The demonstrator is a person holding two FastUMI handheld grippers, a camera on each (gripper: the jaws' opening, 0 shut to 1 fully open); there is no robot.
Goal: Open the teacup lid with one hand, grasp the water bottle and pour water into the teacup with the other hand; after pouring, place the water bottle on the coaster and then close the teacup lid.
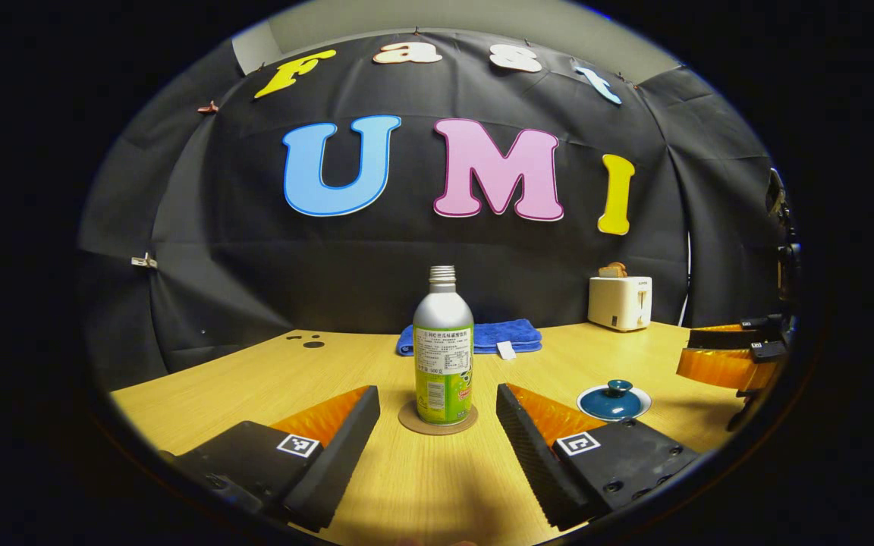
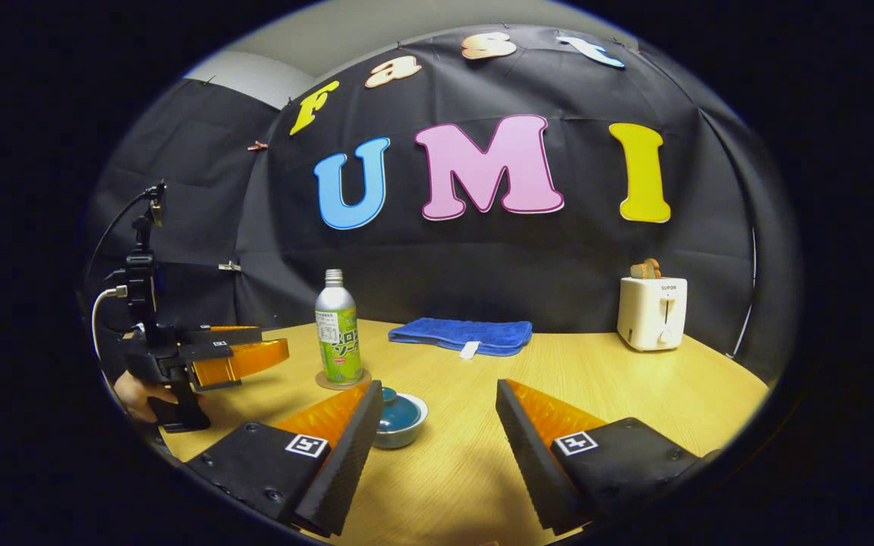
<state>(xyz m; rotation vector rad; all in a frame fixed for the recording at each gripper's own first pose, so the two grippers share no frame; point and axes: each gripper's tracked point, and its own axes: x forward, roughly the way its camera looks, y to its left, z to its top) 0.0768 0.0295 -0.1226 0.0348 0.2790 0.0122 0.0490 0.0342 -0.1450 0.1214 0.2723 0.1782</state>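
A silver water bottle (image 1: 443,356) with a green label stands upright on a round brown coaster (image 1: 411,422), straight ahead of my left gripper (image 1: 437,390). That gripper is open, holds nothing, and stops short of the bottle. To its right sits the teacup (image 1: 614,400), its dark blue lid resting on top. In the right gripper view, the teacup (image 2: 403,421) is just past my open right gripper (image 2: 438,387), half hidden behind its left finger. The bottle (image 2: 338,334) stands farther back left. The left gripper (image 2: 232,356) hovers left of it, held by a hand (image 2: 133,398).
At the back of the wooden table (image 1: 255,387) lies a folded blue towel (image 1: 475,336). A white toaster (image 1: 619,302) with bread in it stands at the back right. The right gripper (image 1: 725,356) shows at the far right edge. Small dark spots mark the table's back left.
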